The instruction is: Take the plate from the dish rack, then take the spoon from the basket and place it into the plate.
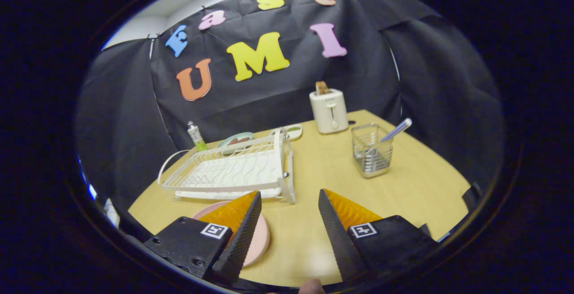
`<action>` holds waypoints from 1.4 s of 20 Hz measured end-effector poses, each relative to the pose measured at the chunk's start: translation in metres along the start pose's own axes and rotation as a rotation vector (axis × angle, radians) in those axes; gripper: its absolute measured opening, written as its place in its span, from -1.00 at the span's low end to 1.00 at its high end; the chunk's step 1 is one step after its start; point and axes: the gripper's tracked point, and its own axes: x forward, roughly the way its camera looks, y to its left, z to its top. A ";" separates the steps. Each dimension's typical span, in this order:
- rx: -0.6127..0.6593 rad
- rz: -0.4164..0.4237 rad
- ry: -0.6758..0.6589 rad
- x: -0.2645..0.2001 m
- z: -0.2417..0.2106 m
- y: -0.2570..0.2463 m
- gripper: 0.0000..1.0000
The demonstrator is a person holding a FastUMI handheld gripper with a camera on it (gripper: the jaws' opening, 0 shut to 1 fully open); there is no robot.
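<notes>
Hovering apart and empty, gripper (289, 204); plate (260, 235) lying on table (417, 186) under one finger; spoon (394, 131) leaning in basket (371, 150) beyond. Risk: snagging handle is tipping basket.

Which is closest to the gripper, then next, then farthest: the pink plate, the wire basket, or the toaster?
The gripper is open.
1. Pink plate: on the table, under one finger.
2. Wire basket: beyond the fingers, spoon inside.
3. Toaster: farthest, by the wall.

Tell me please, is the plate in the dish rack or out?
Out: the plate lies flat on the table, before the dish rack, under one finger.
</notes>
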 end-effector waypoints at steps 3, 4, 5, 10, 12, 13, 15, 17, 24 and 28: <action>-0.069 -0.087 -0.142 -0.017 0.021 -0.034 0.70; -0.074 -0.101 -0.169 -0.018 0.024 -0.046 0.70; -0.075 -0.112 -0.186 -0.017 0.027 -0.058 0.70; -0.094 -0.127 -0.236 0.015 0.034 -0.116 0.69; -0.061 -0.114 -0.217 0.037 0.035 -0.136 0.69; -0.041 -0.106 -0.200 0.049 0.035 -0.146 0.69; -0.006 -0.086 -0.158 0.077 0.033 -0.164 0.70; 0.016 -0.059 -0.140 0.096 0.038 -0.171 0.70; 0.064 0.009 -0.138 0.128 0.055 -0.167 0.46; 0.033 -0.004 -0.155 0.130 0.065 -0.166 -0.11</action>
